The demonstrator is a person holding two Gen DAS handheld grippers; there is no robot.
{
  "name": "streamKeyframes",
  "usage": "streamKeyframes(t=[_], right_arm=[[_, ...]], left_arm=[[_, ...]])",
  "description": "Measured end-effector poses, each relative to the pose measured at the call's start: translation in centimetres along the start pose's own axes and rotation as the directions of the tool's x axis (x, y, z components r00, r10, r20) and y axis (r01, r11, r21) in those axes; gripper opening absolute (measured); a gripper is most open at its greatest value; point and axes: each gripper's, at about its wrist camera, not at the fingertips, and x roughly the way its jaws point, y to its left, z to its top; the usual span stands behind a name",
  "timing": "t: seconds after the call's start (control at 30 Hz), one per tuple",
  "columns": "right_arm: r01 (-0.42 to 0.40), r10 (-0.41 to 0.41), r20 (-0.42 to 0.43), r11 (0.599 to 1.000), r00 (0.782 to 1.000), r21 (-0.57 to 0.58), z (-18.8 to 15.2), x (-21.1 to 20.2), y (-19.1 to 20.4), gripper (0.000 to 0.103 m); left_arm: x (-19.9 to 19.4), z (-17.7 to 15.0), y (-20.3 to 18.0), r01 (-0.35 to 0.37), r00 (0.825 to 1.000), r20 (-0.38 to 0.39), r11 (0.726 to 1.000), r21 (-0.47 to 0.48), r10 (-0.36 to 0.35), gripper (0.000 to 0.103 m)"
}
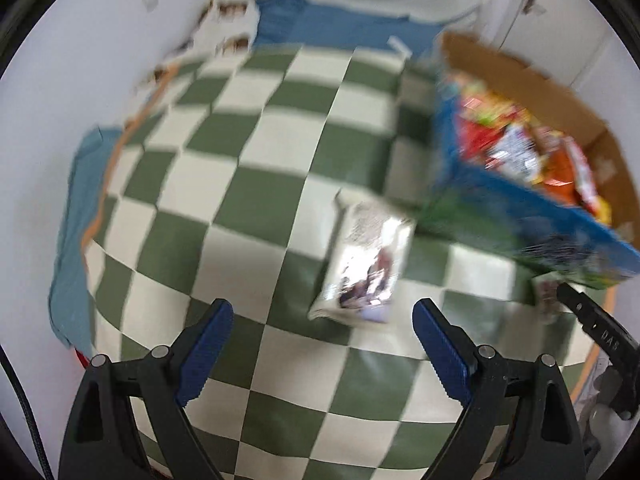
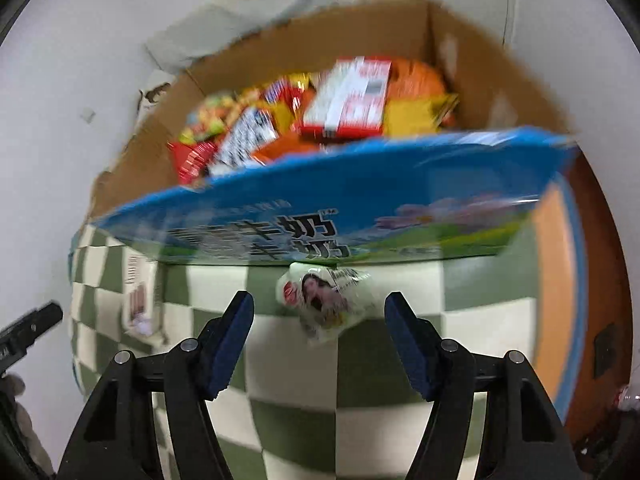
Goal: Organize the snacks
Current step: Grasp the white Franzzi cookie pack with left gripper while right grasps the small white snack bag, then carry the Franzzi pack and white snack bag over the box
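A blue-fronted cardboard box (image 2: pixel 360 208) full of colourful snack packs (image 2: pixel 344 100) stands on the checked cloth; it also shows in the left wrist view (image 1: pixel 532 208) at the right. A silver snack packet (image 1: pixel 366 268) lies on the cloth ahead of my open, empty left gripper (image 1: pixel 322 316). The same packet shows at the left of the right wrist view (image 2: pixel 138 300). A small white packet with a face print (image 2: pixel 326 302) lies at the foot of the box, just ahead of my open, empty right gripper (image 2: pixel 318 306).
The green-and-white checked cloth (image 1: pixel 248 184) covers a blue sheet (image 1: pixel 340 24) on a bed against a white wall. Patterned white fabric (image 1: pixel 228 20) lies at the far left corner. The right gripper's tip (image 1: pixel 588 312) shows at the left view's right edge.
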Motion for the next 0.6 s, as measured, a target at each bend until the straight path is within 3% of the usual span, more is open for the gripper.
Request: streamKeyframes(t=[0.1,0.2,0.4,0.43,0.47,0.5,0.6], right_arm=[[0.033,-0.033,-0.041,0.999,0.999,-0.003,0.5,3.4,0.6,0.072],[0.071,-0.072,-0.03,0.997,0.997,-0.022,0.7,4.6,1.3,0.075],[0.133,-0.14,-0.068,0.986,0.988,-0.104,-0.1,5.7,2.4,0.068],[0.129,-0.137,-0.071,0.986,0.988,-0.106,-0.3,5.7,2.3,0.067],[0.125,-0.133,-0.074,0.987,0.988,-0.106,-0.4,5.7,2.3,0.067],[0.121,-0.13,-0.077,0.987,0.989,-0.105,-0.7,5.6,2.3,0.066],[0.109,-0.118,-0.085,0.988,0.989,-0.111,-1.5,5.2,2.1,0.063]], left_arm=[[3.0,0.6,0.4,0.014,0.998,-0.057,1.0,0.003,-0.014,0.092],[5.7,1.6,-0.9,0.023,0.994,-0.11,0.998,0.064,-0.016,0.092],[9.5,2.6,-4.0,0.054,0.984,-0.178,0.986,0.157,-0.025,0.092],[9.7,2.6,-4.3,0.052,0.985,-0.173,0.985,0.166,-0.022,0.089],[9.8,2.4,-4.5,0.051,0.987,-0.16,0.984,0.169,-0.024,0.07],[9.8,2.2,-4.6,0.054,0.987,-0.16,0.984,0.167,-0.027,0.058],[9.1,0.6,-4.5,0.044,0.987,-0.157,0.985,0.165,-0.018,0.057]])
